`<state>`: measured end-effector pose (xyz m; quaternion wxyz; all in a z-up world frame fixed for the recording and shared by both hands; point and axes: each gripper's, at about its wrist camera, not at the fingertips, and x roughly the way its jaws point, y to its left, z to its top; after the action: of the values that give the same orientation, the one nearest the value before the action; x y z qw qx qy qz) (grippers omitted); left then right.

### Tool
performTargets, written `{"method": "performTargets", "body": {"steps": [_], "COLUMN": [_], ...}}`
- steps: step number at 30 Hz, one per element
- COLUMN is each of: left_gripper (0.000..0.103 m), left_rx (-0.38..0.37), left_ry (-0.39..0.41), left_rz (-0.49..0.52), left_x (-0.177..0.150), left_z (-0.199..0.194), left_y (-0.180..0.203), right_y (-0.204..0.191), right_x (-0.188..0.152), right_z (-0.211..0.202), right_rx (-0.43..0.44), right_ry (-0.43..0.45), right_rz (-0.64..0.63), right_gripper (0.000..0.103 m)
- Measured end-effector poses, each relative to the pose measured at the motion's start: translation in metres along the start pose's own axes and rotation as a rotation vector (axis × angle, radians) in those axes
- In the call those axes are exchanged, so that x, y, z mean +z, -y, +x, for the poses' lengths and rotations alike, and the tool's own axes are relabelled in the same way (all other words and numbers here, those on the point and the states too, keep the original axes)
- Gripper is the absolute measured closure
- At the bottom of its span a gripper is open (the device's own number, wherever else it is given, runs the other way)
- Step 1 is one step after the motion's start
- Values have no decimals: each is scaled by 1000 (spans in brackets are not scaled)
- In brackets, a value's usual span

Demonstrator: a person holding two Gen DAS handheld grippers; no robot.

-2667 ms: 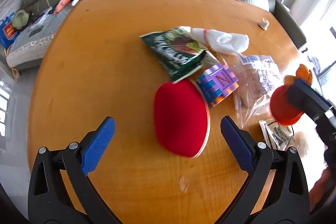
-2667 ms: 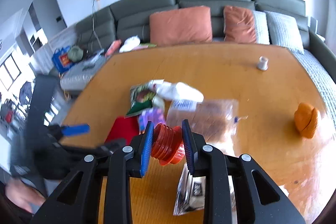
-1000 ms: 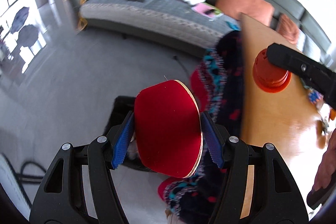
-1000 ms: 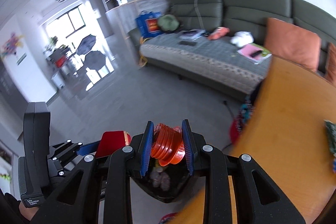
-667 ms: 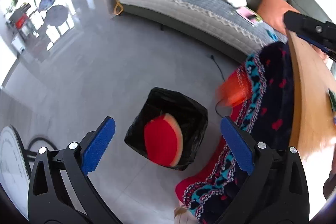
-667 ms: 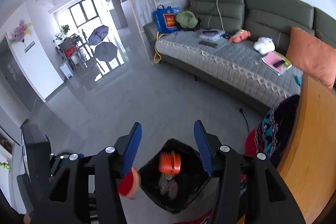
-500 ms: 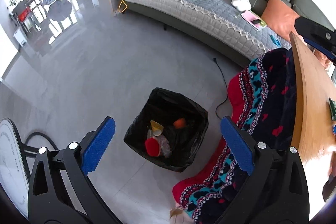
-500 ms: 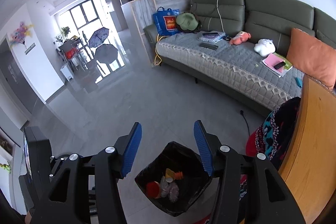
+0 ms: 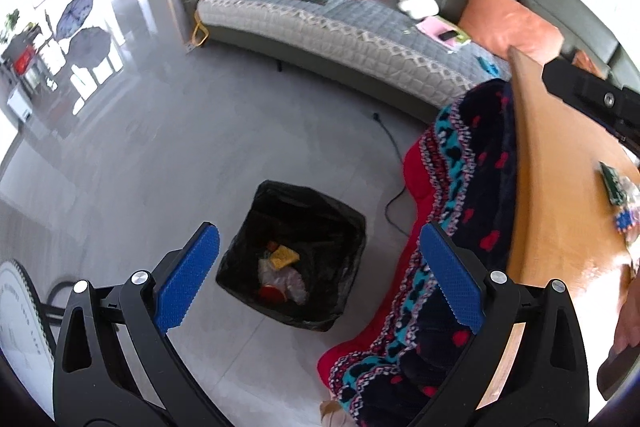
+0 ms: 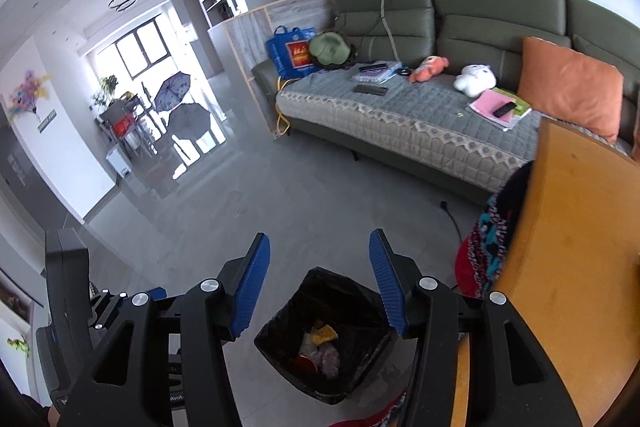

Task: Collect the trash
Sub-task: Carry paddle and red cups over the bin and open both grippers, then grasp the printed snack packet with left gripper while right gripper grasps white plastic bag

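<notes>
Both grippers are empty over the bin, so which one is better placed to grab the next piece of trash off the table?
Probably the right gripper: the wooden table lies on its side, right beside it. The left gripper sits farther off, over the bin.

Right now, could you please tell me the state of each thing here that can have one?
Left gripper: open, empty; jaws just opened.
Right gripper: open, empty; jaws just opened.
Black-lined square trash bin: upright on the floor, uncovered, partly filled.
Two dark umbrellas: open, on the floor.

L gripper (image 9: pixel 319 269) & R gripper (image 10: pixel 319 285) agape, empty
</notes>
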<state>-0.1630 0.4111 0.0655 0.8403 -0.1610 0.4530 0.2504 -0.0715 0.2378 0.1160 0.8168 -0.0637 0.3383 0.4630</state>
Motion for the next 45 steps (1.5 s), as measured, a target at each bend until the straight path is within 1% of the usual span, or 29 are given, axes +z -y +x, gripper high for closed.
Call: {"method": "performTargets", "body": {"steps": [3, 5, 12, 16, 24, 25, 29, 34, 39, 41, 43, 45], "left_gripper": [6, 6, 6, 6, 6, 6, 6, 6, 6, 6, 6, 6], "left_rx": [-22, -38, -118, -169, -248, -255, -296, -321, -349, -362, -370, -381], "left_ry": [12, 18, 34, 36, 18, 15, 2, -17, -34, -42, -46, -55], "left_rz": [36, 60, 173, 245, 349, 357, 402, 465, 507, 524, 542, 562], "left_x": [0, 0, -6, -13, -31, -33, -45, -65, -80, -86, -92, -99], "left_z": [-7, -11, -24, -30, -30, -30, -31, -34, -38, -39, -41, -42], "left_y": [26, 45, 133, 188, 286, 293, 338, 381, 412, 426, 438, 450], "right_y": [19, 38, 102, 146, 238, 248, 288, 330, 350, 357, 367, 377], "right_x": [-7, -13, -32, -46, -84, -88, -112, -150, -188, -200, -218, -233], "right_z": [-19, -36, -92, -127, -187, -194, -224, -259, -285, -290, -292, -290], "right_rx": [-22, -55, -148, -209, -326, -337, -387, -467, -607, -642, -659, -652], "right_ry": [14, 21, 61, 85, 100, 101, 102, 104, 97, 85, 65, 32], "right_rz": [23, 36, 99, 152, 252, 260, 307, 384, 397, 413, 466, 521], "right_gripper": [50, 49, 49, 47, 46, 46, 46, 46, 46, 42, 41, 40]}}
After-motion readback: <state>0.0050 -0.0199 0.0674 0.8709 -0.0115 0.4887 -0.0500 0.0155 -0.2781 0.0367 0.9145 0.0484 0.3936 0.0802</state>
